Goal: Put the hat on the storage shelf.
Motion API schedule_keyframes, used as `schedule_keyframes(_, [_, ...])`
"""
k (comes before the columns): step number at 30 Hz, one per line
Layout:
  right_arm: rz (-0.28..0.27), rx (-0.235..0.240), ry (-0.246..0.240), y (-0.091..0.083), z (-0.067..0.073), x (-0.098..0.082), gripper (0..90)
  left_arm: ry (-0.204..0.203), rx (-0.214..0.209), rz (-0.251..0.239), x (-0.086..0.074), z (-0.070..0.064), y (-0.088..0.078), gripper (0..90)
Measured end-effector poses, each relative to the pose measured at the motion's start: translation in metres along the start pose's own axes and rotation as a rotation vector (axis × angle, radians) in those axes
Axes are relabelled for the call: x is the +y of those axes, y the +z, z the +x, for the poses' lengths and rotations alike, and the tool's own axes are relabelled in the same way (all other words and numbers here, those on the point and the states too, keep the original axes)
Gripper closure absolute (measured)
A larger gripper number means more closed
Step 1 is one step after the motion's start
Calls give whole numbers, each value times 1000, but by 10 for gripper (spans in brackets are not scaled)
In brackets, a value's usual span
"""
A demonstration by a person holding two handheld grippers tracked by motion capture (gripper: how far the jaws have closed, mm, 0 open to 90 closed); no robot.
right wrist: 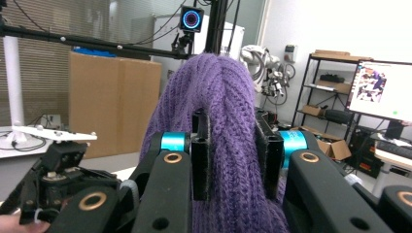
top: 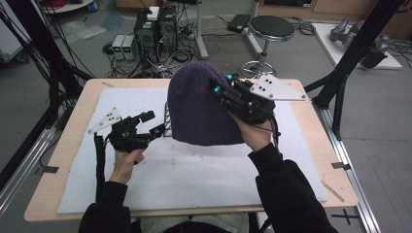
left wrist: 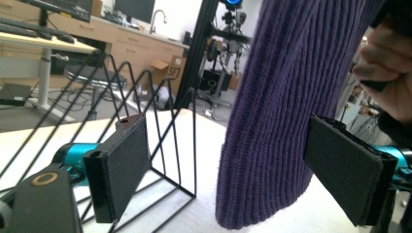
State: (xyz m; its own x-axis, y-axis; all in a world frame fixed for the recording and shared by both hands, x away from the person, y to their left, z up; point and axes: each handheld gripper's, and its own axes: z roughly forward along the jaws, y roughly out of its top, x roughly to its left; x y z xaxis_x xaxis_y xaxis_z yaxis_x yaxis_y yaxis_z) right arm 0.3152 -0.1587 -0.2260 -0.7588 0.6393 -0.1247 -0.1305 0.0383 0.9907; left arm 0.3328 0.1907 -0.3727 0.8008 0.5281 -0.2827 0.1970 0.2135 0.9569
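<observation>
My left gripper [top: 148,127] sits nearest me by the desk's [top: 73,126] left edge, jaws wide apart, holding nothing. My right gripper [top: 221,87] squeezes the purple hat [top: 201,104] (soft, knitted) up over the desk's far middle, beside the wire rack [left wrist: 145,121].

high: overhead, forward-down | gripper views: close, level | shared: beanie [top: 204,104]

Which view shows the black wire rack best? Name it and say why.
The left gripper view: the wire rack stands close, its slanted dividers and base plain beside the purple beanie. In the high view the beanie covers most of the rack, leaving a few wires at its left edge.
</observation>
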Motion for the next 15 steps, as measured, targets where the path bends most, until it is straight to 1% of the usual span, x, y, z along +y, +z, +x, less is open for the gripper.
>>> schedule_keyframes(4, [2, 11, -6, 2, 3, 0, 738, 0, -26, 26, -4, -3, 6, 171])
schedule_keyframes(8, [2, 26, -14, 4, 7, 1, 738, -13, -74, 36, -7, -5, 12, 172])
schedule_keyframes(9, [1, 34, -12, 4, 9, 1, 738, -13, -86, 44, -8, -6, 13, 197])
schedule_keyframes(11, [-1, 37, -12, 5, 9, 1, 738, -16, -100, 58, -9, -7, 16, 212])
schedule_keyframes(14, [-2, 43, -2, 5, 9, 1, 737, -32, -119, 62, -12, -6, 20, 233])
schedule_keyframes(15, [-8, 50, 10, 4, 8, 1, 737, -39, -123, 60, -12, -6, 21, 266])
